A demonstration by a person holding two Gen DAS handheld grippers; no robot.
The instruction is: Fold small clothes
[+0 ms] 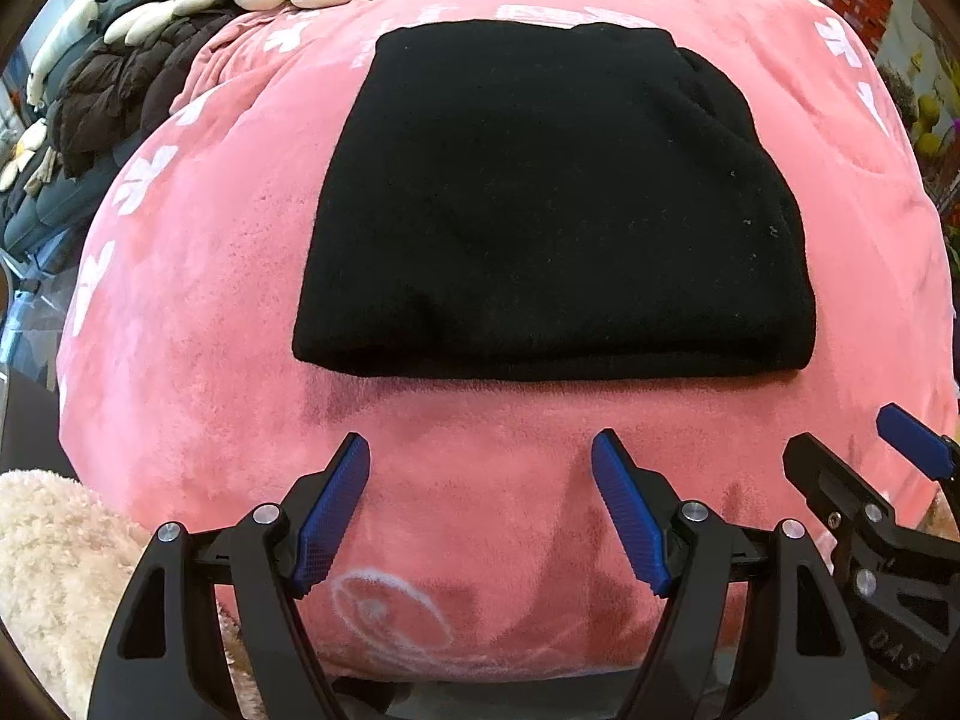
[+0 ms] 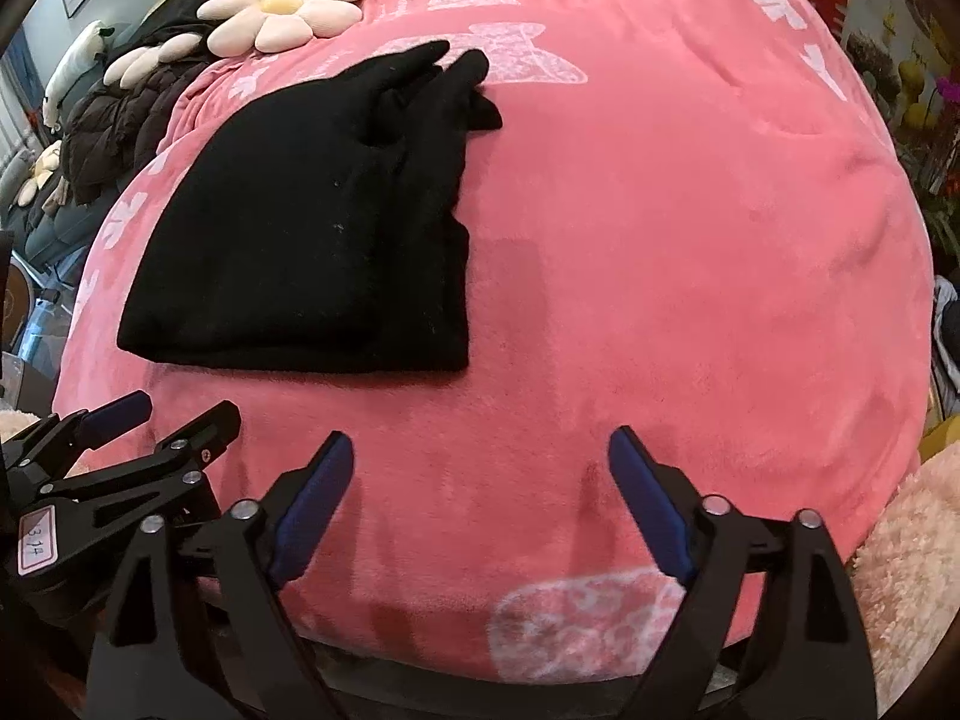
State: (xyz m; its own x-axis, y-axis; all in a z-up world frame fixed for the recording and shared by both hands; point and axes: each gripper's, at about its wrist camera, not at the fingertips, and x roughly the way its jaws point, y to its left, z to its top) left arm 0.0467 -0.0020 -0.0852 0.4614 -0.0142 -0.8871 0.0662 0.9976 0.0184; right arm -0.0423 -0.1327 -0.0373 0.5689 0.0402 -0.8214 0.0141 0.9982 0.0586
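Note:
A black garment (image 1: 552,204) lies folded into a thick rectangle on the pink blanket (image 1: 210,312). In the right wrist view the same black garment (image 2: 312,228) sits at the upper left, with loose ends sticking out at its far corner. My left gripper (image 1: 480,450) stands open just short of the garment's near edge, nothing between its blue pads. My right gripper (image 2: 480,450) is open too, over bare blanket to the right of the garment. Each view catches the other gripper at its side edge: the right one (image 1: 852,438), the left one (image 2: 180,408).
A daisy-shaped cushion (image 2: 282,0) and a dark padded jacket (image 2: 126,120) lie at the far left of the blanket. Cream fluffy fabric (image 1: 48,552) hangs by the near left corner, and more fluffy fabric (image 2: 912,552) at the near right. Flowers (image 2: 924,96) stand at the far right.

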